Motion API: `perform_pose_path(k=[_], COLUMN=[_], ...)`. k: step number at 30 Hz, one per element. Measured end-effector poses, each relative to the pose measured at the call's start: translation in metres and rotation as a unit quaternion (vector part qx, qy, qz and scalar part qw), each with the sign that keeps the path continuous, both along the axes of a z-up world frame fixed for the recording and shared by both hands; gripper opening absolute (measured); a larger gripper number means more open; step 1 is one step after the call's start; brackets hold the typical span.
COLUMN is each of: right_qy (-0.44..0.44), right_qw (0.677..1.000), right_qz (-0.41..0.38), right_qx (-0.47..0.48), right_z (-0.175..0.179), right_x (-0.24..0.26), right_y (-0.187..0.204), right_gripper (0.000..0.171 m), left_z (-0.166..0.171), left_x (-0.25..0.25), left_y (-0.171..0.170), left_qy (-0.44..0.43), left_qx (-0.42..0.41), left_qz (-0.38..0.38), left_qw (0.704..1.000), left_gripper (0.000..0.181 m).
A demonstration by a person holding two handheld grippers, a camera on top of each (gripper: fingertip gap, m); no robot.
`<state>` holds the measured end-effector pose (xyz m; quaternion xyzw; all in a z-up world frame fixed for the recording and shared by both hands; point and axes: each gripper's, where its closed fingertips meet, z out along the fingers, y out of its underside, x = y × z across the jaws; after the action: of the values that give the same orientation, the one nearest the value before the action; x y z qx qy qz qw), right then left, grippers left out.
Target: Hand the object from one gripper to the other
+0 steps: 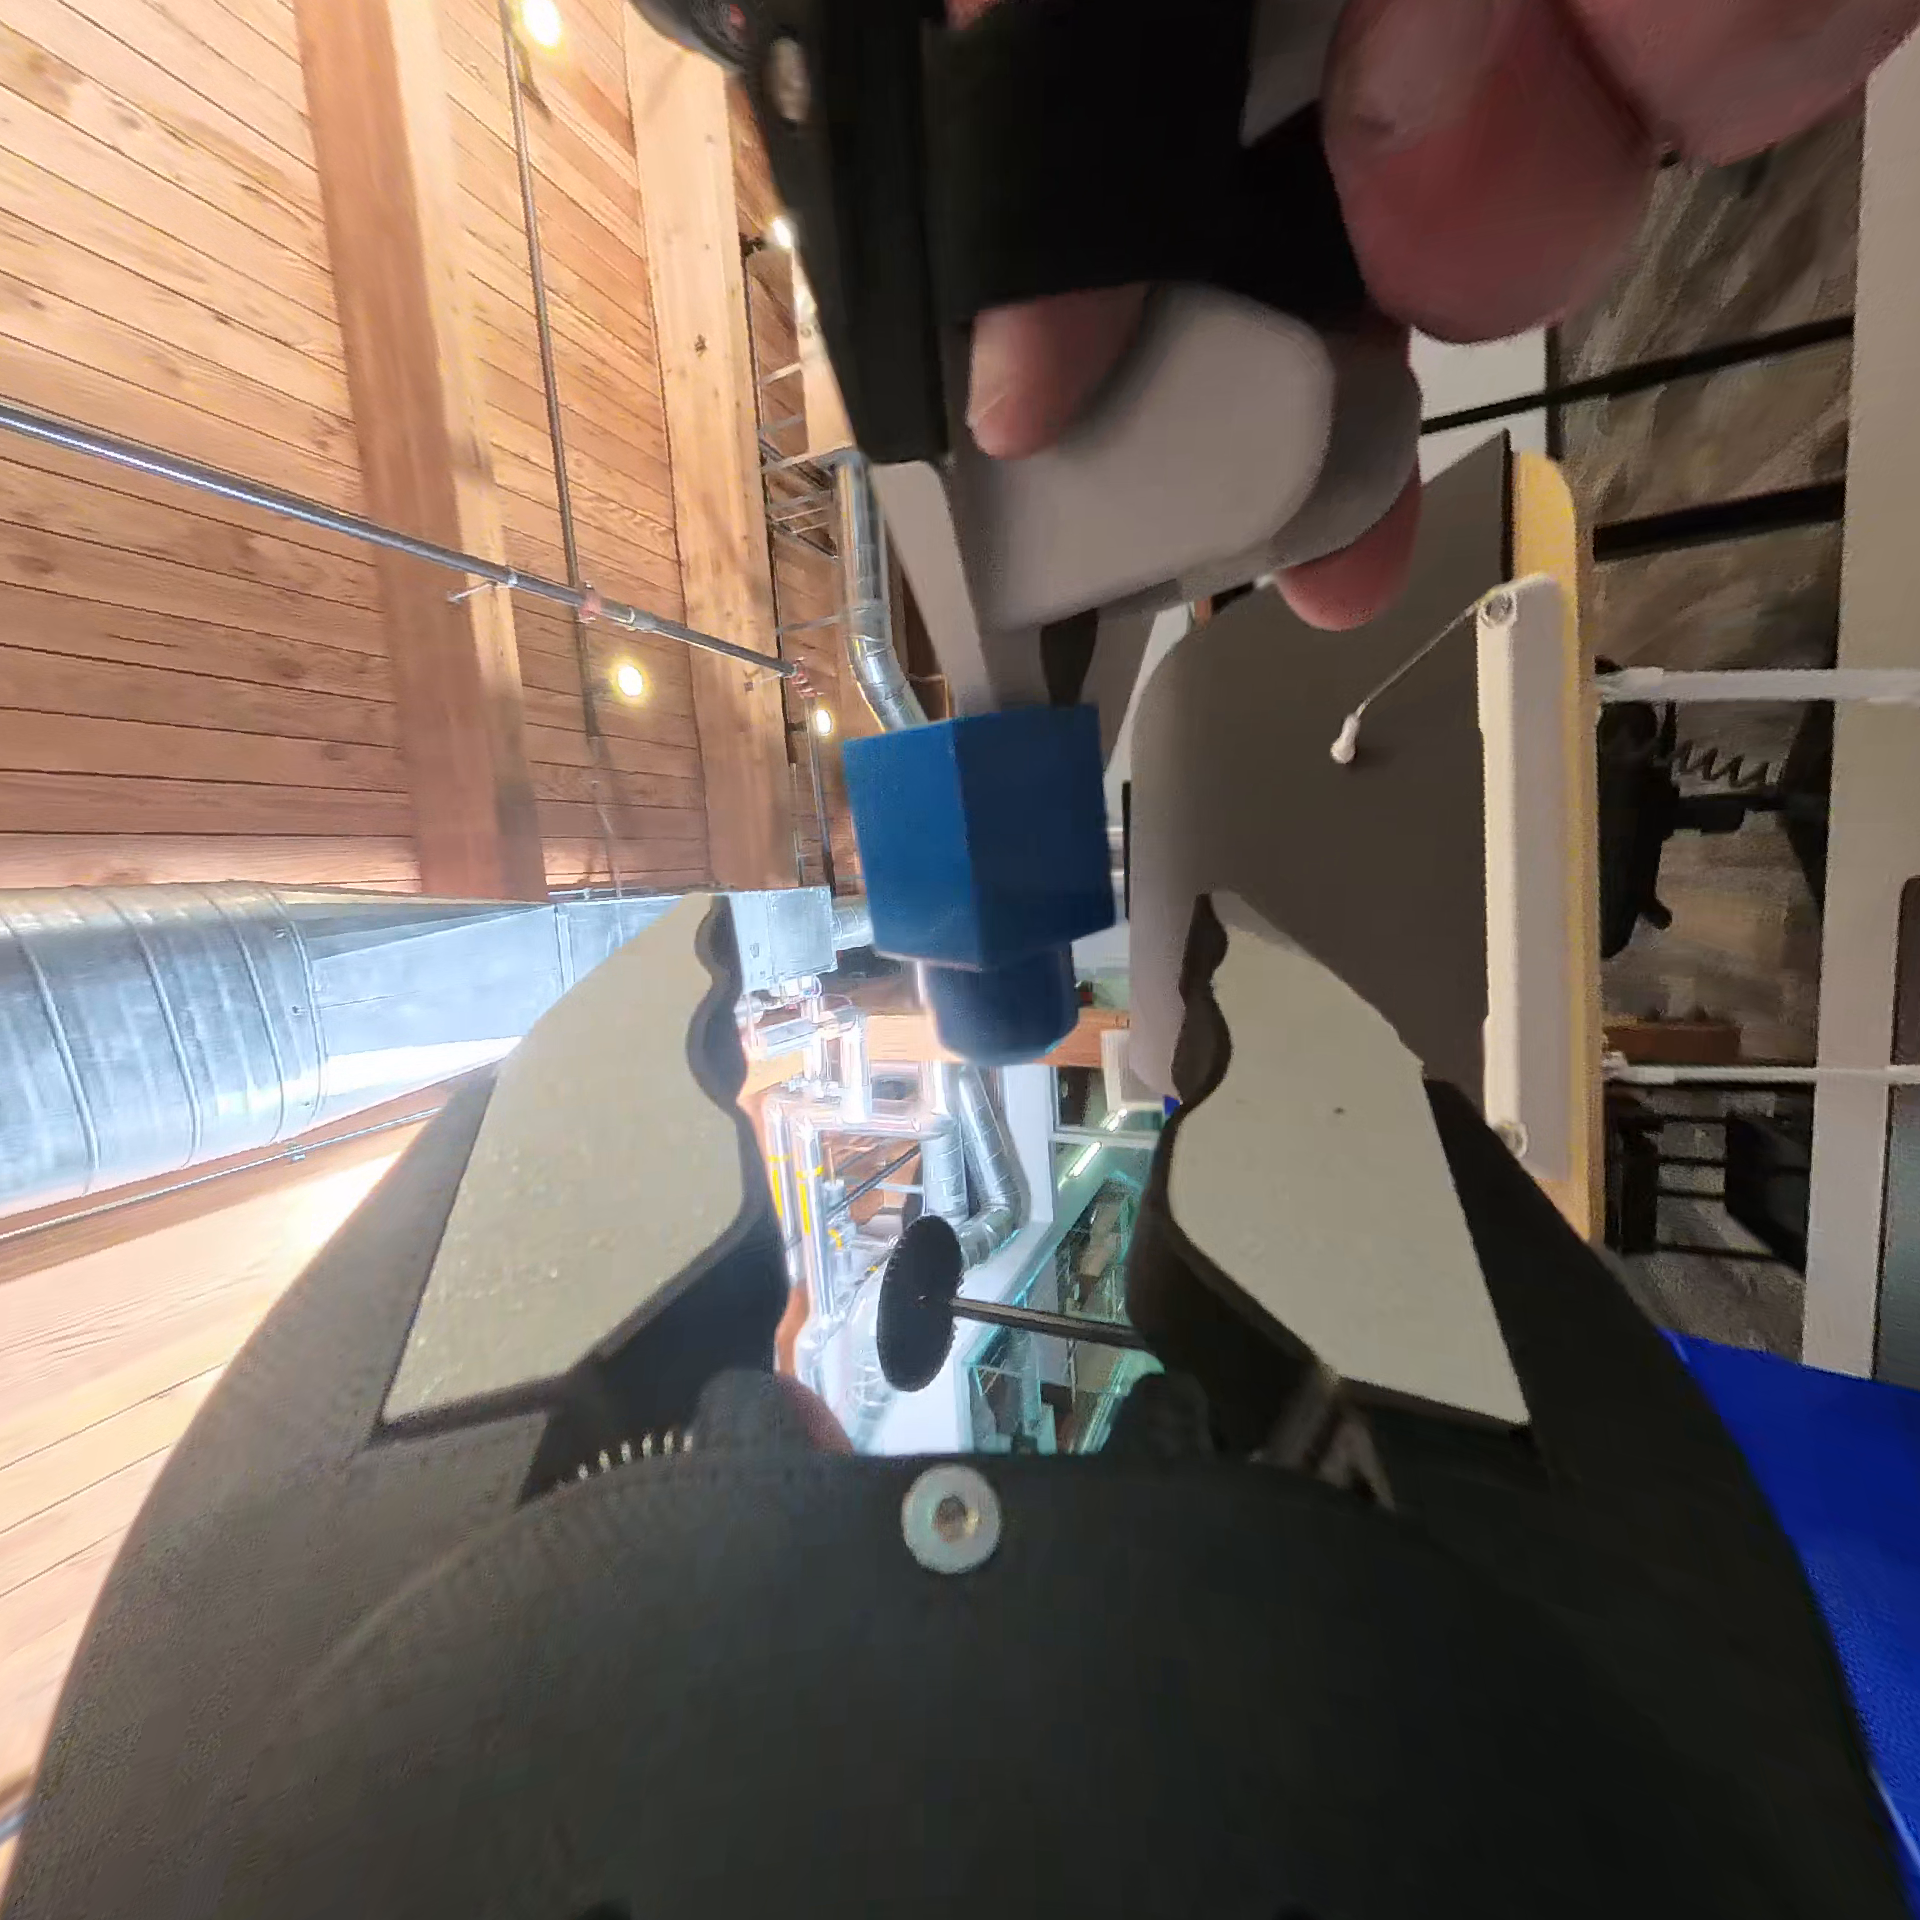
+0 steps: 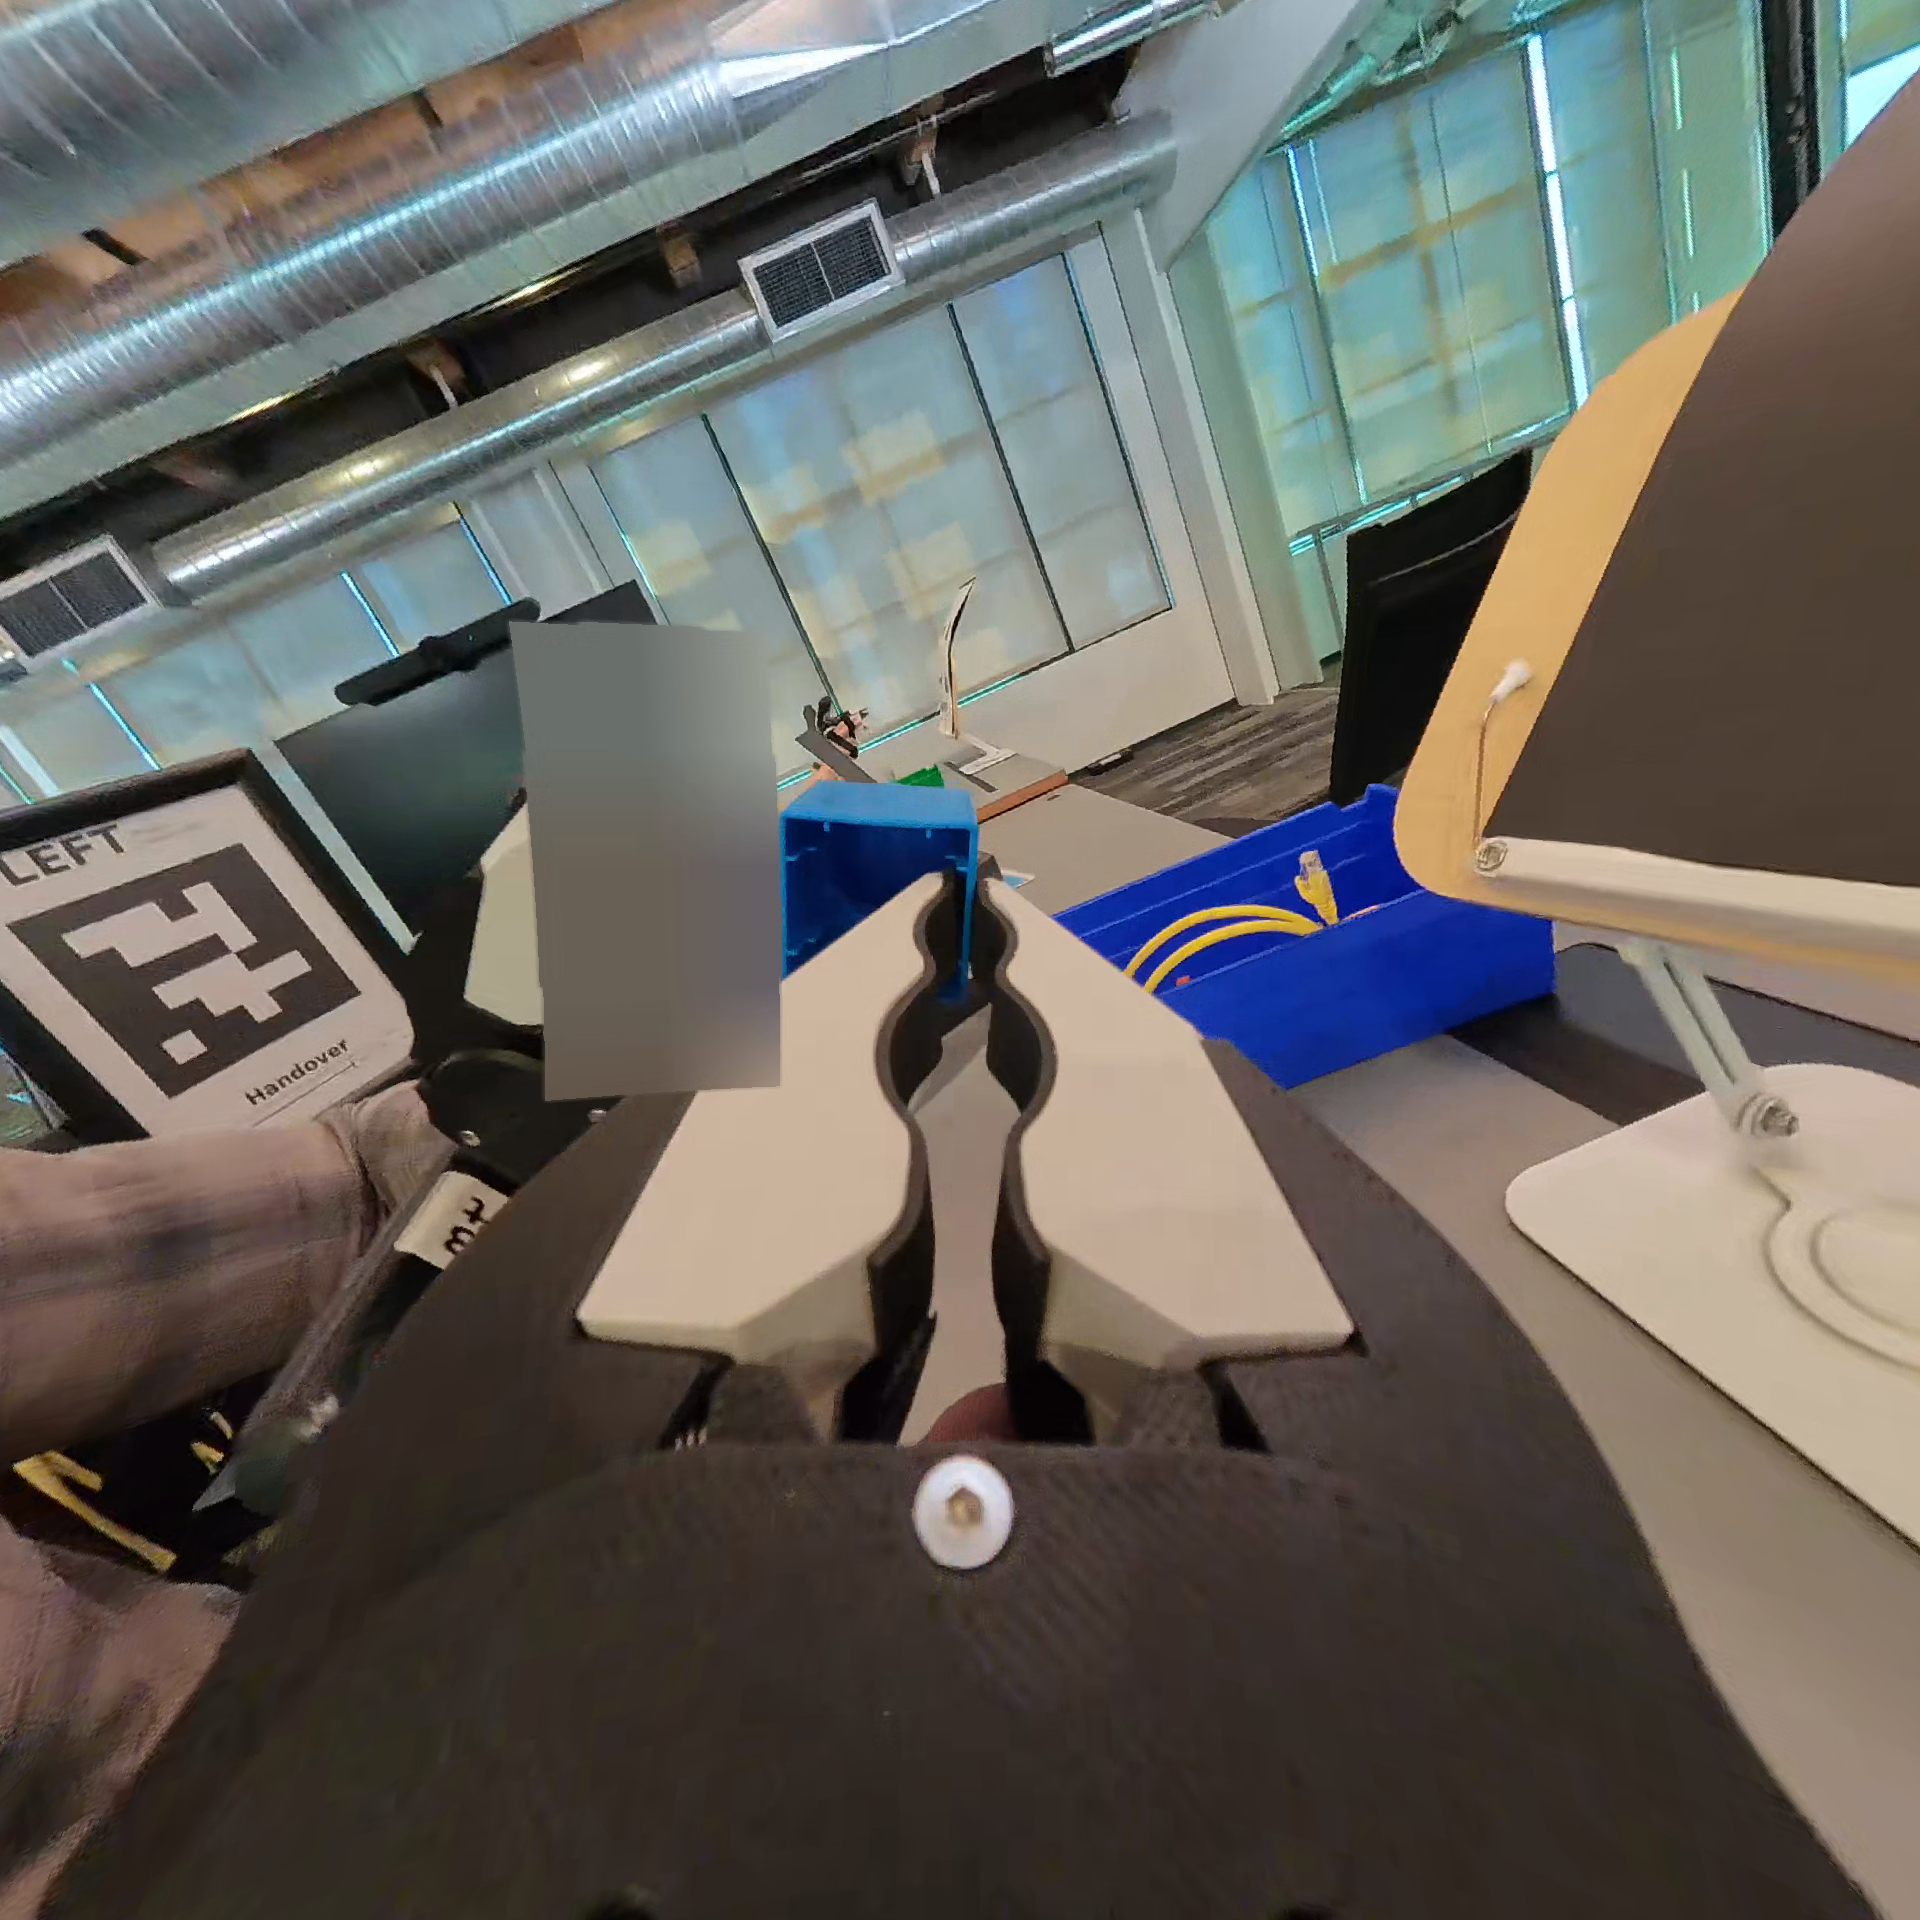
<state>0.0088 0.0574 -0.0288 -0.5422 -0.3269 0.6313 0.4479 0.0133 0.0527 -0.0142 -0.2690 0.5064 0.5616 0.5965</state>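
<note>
Right gripper: pale, wavy-edged fingers pinch one thin wall of hollow blue plastic box, held in air. Left gripper: matte fingers spread wide, empty, box just beyond tips.

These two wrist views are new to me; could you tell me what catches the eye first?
The blue box stands out, pinched at one wall by the right gripper and hanging just ahead of the open left gripper. Behind it in the right wrist view, a blue bin on the table holds a yellow cable.
</note>
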Motion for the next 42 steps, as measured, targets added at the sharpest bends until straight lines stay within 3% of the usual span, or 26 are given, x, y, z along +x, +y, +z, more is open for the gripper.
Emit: perform_pose_path(k=[5, 8, 19, 26, 28, 34, 37, 40, 42], right_qy=[-0.024, -0.036, -0.038, -0.046, -0.068, -0.155, -0.182, -0.198, -0.203], right_qw=[0.999, 0.997, 0.993, 0.986, 0.971, 0.893, 0.865, 0.852, 0.850], right_qz=[-0.016, -0.036, -0.046, -0.063, -0.093, -0.111, -0.110, -0.110, -0.114], right_qx=[0.028, 0.062, 0.098, 0.149, 0.212, 0.407, 0.455, 0.472, 0.473], right_z=[-0.007, -0.009, -0.002, 0.003, 0.005, -0.001, -0.008, -0.013, -0.014], right_x=[-0.007, -0.009, -0.007, -0.002, 0.004, 0.010, 0.009, 0.007, 0.007], right_y=[-0.004, -0.004, -0.009, -0.005, -0.001, -0.013, -0.016, -0.018, -0.017], right_gripper=[0.000, 0.000, 0.001, 0.027, 0.032, 0.022, 0.019, 0.000, 0.000], left_z=[-0.009, -0.008, -0.002, -0.002, -0.004, -0.031, -0.035, -0.037, -0.038], left_x=[-0.004, -0.004, -0.001, 0.000, -0.003, 0.003, 0.012, 0.019, 0.020], left_y=[0.013, 0.012, 0.007, 0.007, 0.009, 0.004, -0.004, -0.008, -0.007], left_qy=[0.006, -0.005, -0.029, -0.044, -0.041, -0.012, 0.003, 0.019, 0.025], left_qx=[0.003, 0.003, -0.007, -0.050, -0.087, -0.264, -0.296, -0.306, -0.306], left_qz=[0.017, 0.011, -0.009, -0.027, -0.024, -0.061, -0.087, -0.094, -0.092], left_qw=[1.000, 1.000, 1.000, 0.997, 0.995, 0.963, 0.951, 0.947, 0.947], left_gripper=[0.074, 0.053, 0.051, 0.051, 0.051, 0.051, 0.052, 0.052, 0.052])
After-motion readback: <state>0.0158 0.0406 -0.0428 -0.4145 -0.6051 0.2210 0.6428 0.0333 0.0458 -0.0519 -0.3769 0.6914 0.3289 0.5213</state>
